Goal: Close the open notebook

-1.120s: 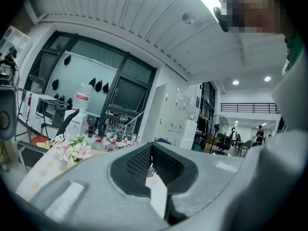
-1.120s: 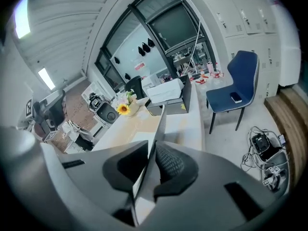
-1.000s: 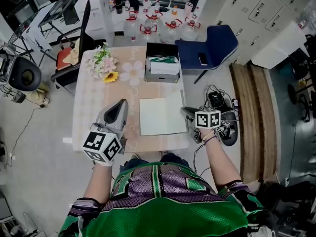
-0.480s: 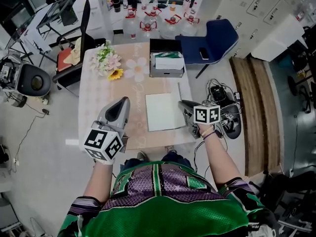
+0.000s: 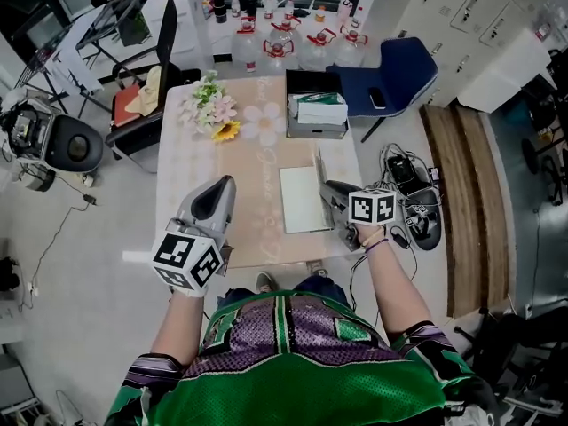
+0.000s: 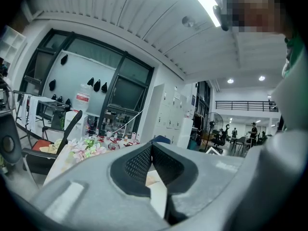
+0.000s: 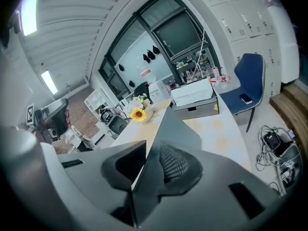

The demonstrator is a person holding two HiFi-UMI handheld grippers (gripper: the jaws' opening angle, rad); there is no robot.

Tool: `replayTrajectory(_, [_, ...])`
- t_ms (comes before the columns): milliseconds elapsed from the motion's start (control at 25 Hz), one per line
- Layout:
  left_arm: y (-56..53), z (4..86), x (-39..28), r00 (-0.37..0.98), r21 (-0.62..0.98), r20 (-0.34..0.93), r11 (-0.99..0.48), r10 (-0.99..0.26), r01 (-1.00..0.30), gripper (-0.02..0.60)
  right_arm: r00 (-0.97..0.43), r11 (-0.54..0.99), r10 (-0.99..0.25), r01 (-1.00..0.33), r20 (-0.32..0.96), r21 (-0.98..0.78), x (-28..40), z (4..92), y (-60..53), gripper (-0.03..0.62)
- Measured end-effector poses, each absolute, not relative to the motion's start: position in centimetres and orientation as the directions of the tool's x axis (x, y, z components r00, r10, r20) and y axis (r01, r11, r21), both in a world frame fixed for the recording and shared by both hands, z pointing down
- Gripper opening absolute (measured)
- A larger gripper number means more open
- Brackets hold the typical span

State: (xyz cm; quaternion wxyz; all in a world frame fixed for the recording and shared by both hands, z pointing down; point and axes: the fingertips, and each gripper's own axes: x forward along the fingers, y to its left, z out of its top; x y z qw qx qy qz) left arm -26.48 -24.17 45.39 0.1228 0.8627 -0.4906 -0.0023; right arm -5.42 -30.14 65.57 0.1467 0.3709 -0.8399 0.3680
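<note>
A pale beige tabletop (image 5: 257, 185) is printed with faint white flowers. The notebook (image 5: 300, 201) is shown with a white page and a dark grey cover. Pink, white and green blooms are seen in the bouquet (image 5: 209, 106), with one yellow sunflower (image 5: 227, 131) among them. A black box (image 5: 306, 82) is filled with green and white. The chair (image 5: 399, 69) is blue; the shirt (image 5: 266, 380) is green and purple, striped with white.

Bright ceiling light (image 6: 199, 1); edges seemingly warped.
</note>
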Motion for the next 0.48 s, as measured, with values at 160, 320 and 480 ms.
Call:
replayTrajectory(160, [-23.4,45.6,-28.1,0.511,0.214,0.115,-0.481,-0.852,-0.85,0.015,-0.695,0.466,-0.495,-0.719,0.522,-0.515,-7.5,66.0,-29.4,0.072])
replayTrajectory(320, [-22.8,45.8,-29.4,0.505,0.219,0.115,-0.474,-0.856,-0.853,0.015,-0.707,0.478,-0.48,-0.708,0.52,-0.521,-9.2,66.2,-28.6,0.072])
replayTrajectory(480, [-22.6,46.0,-30.0,0.503,0.225,0.116,-0.47,-0.857,-0.853,0.015,-0.704,0.477,-0.48,-0.71,0.523,-0.518,-9.7,66.3,-27.8,0.072])
